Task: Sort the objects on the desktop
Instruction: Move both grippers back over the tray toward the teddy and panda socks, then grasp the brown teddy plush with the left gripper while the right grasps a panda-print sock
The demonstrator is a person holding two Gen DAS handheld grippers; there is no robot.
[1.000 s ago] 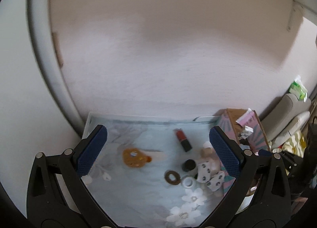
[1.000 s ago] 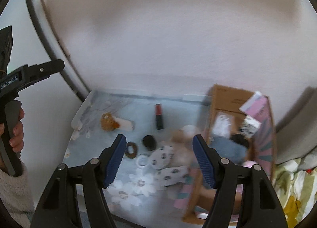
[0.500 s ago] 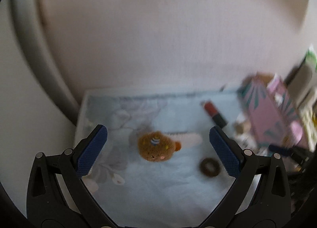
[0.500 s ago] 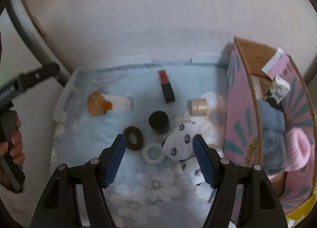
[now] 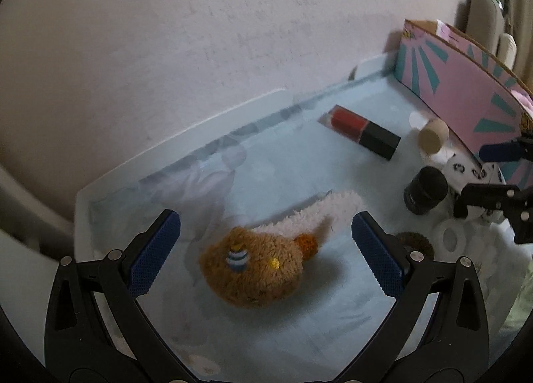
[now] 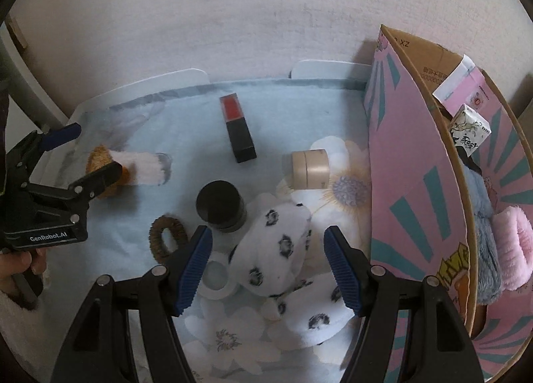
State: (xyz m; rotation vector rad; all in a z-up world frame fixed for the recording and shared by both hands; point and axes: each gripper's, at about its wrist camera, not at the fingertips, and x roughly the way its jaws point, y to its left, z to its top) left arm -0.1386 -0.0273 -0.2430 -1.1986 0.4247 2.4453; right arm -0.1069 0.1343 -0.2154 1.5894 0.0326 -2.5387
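A brown plush bear [image 5: 253, 269] with a white fuzzy strip [image 5: 319, 213] lies on the pale blue cloth. My left gripper [image 5: 263, 239] hangs open just above it, a finger on either side and neither touching; it also shows from the right wrist as the left gripper [image 6: 83, 156]. A white plush with black spots [image 6: 276, 239] lies between the fingers of my right gripper [image 6: 268, 243], which is open with its pads clear of the fabric. Seen from the left wrist, the right gripper [image 5: 489, 173] is at the far right.
On the cloth lie a red-and-black lipstick [image 6: 238, 130], a black jar [image 6: 220, 204], a beige jar [image 6: 309, 168], a brown hair tie [image 6: 166, 238] and a white ring [image 6: 216, 278]. A pink patterned box [image 6: 409, 166] with fluffy items stands right. The wall is close behind.
Both grippers have come down toward the cloth. The left one rolled and now straddles the brown bear; the right one now straddles the spotted plush. Both openings look unchanged.
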